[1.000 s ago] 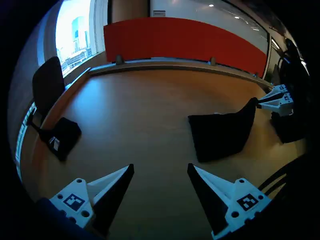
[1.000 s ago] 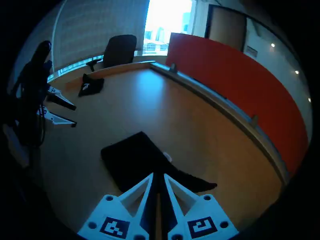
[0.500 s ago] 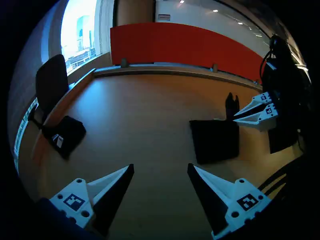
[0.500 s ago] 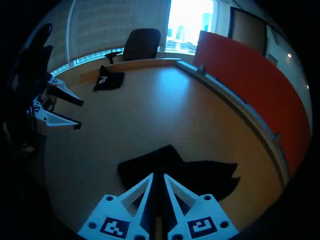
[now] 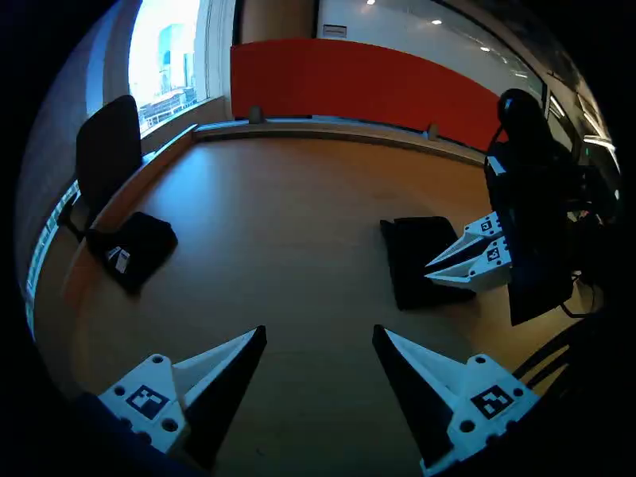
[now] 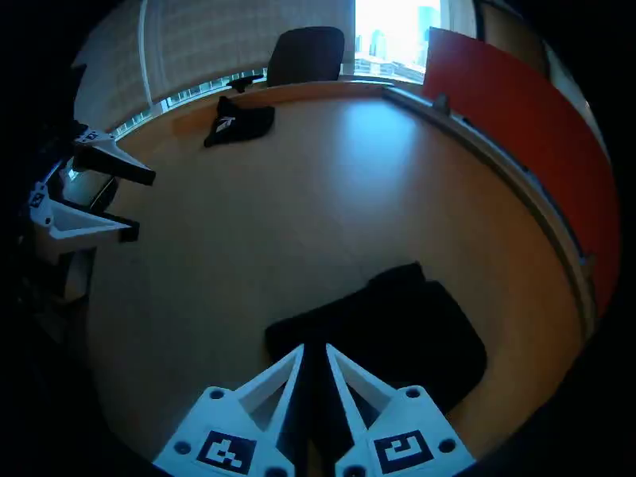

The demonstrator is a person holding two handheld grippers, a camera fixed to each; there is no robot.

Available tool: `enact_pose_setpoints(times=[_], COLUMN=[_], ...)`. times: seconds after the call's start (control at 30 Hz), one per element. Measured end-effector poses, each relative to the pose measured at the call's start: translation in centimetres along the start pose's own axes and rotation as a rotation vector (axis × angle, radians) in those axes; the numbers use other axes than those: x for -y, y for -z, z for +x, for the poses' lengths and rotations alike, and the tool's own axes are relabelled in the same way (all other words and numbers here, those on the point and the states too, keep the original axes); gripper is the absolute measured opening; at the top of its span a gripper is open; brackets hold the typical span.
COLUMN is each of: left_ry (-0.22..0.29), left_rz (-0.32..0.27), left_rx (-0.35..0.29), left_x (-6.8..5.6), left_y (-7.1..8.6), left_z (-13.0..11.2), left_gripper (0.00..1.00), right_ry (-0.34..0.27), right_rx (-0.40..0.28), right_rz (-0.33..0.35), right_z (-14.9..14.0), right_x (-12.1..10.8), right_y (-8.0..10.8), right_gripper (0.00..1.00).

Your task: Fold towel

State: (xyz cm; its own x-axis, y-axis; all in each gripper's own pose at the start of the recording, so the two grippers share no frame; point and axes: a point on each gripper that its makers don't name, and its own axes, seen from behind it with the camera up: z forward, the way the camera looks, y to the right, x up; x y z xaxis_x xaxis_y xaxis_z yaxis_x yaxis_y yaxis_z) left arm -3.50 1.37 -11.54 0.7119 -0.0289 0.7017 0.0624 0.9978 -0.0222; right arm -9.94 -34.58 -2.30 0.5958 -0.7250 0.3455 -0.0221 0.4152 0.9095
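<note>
Currently: your right gripper (image 6: 314,350), jaws narrow, pinching black towel (image 6: 397,334) on desk (image 6: 278,199); left gripper (image 5: 318,330), jaws wide, empty. Risk: unpinned fold may drag and bunch if you pull.

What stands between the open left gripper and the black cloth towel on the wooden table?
Nothing visible does. Only bare wooden table lies between the left gripper and the black cloth towel. The right gripper is at the towel's other side.

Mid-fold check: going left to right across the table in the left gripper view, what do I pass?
In order: dark bundle with a white tag → black towel → right tool, at the towel's right side.
</note>
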Motion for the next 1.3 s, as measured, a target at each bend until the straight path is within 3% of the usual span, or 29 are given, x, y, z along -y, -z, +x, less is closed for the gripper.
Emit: enact_pose_setpoints(times=[0.2,0.37,0.77,1.3], left_ry=[0.003,0.0,0.003,-0.018], left_rz=[0.003,0.006,0.002,0.003], left_rx=[-0.002,-0.004,-0.008,-0.008], left_x=[0.2,0.2,-0.4,-0.8], left_y=[-0.1,-0.3,-0.4,-0.4], left_z=[0.3,0.5,0.7,0.9], left_gripper=[1.0,1.0,1.0,1.0], right_ry=[-0.022,-0.038,-0.063,-0.154], right_rx=[-0.005,-0.014,-0.025,-0.017], right_rz=[0.001,-0.003,-0.039,-0.102], right_z=[0.0,0.0,-1.2,-5.7], right_x=[-0.1,-0.3,-0.8,-1.6], right_y=[0.3,0.9,2.4,5.6], right_gripper=[0.31,0.77,0.77,0.77])
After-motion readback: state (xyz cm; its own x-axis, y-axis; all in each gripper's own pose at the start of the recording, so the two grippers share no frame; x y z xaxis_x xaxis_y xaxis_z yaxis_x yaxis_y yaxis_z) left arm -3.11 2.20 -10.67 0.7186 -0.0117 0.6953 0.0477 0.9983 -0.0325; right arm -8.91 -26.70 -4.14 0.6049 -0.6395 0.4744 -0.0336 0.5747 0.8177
